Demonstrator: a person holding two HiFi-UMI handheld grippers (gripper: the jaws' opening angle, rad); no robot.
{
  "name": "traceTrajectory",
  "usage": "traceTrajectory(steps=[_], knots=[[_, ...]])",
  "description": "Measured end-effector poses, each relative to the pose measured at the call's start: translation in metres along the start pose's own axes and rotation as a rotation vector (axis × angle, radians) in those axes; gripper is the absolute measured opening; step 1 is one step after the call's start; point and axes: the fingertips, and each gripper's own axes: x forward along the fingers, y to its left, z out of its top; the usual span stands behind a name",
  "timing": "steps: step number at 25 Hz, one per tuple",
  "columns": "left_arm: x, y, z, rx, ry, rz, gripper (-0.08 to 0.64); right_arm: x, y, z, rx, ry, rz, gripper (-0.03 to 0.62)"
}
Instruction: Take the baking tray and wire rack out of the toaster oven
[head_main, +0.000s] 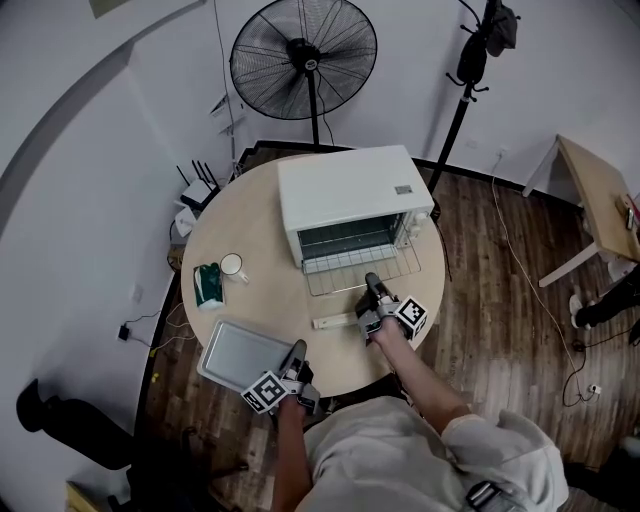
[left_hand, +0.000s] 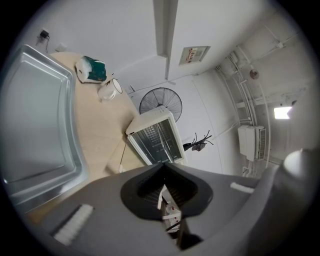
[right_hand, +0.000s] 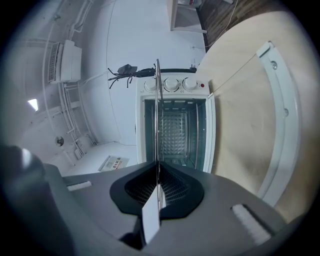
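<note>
The white toaster oven (head_main: 345, 195) stands at the back of the round table (head_main: 250, 220) with its glass door folded down; the door's white handle (head_main: 335, 321) lies toward me. The wire rack (head_main: 360, 272) sticks partway out of the oven mouth over the door. My right gripper (head_main: 372, 283) is shut on its front edge. In the right gripper view the rack (right_hand: 157, 115) shows edge-on as a thin line running from the right gripper (right_hand: 157, 167) into the oven (right_hand: 172, 127). The baking tray (head_main: 240, 352) lies flat at the table's near left. My left gripper (head_main: 297, 350) is shut and empty beside the tray (left_hand: 35, 125).
A white mug (head_main: 232, 265) and a green packet (head_main: 208, 283) sit on the table's left side. Behind the table stand a floor fan (head_main: 303, 60) and a coat stand (head_main: 470, 60). A wooden desk (head_main: 600, 190) is far right. Cables trail over the floor.
</note>
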Motion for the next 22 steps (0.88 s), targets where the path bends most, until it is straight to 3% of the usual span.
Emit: traceTrajectory(steps=[14, 22], knots=[[-0.004, 0.01, 0.007, -0.036, -0.049, 0.018, 0.055, -0.054, -0.014, -0.01, -0.039, 0.073, -0.021, 0.009], [-0.056, 0.044, 0.052, -0.058, -0.204, 0.099, 0.055, -0.076, -0.026, -0.066, -0.08, 0.275, -0.051, 0.009]])
